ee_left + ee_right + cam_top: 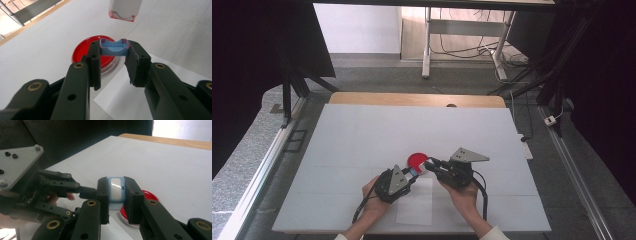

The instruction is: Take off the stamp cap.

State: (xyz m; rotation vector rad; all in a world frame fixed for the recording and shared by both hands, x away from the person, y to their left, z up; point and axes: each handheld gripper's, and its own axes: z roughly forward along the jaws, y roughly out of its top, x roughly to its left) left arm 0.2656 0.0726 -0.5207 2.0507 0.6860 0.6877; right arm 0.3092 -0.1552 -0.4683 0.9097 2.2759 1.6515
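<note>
My left gripper [114, 53] is shut on a small blue plastic piece [114, 47] with a scooped top edge, held just above a round red dish [83, 51]. My right gripper [116, 187] is shut on a small pale-blue and white block [115, 191]. That block [122, 10] hangs close in front of the blue piece, a short gap apart. In the high view the left gripper [413, 172] and the right gripper [426, 165] meet tip to tip at the near edge of the red dish [415, 158]. The left gripper's fingers [85, 191] reach in beside my right jaw.
A white sheet of paper [414, 202] lies under both hands near the front edge. A white mat [362, 135] covers the table, with a wooden edge [412, 98] at the back. Table legs and cables [472, 47] stand on the floor beyond.
</note>
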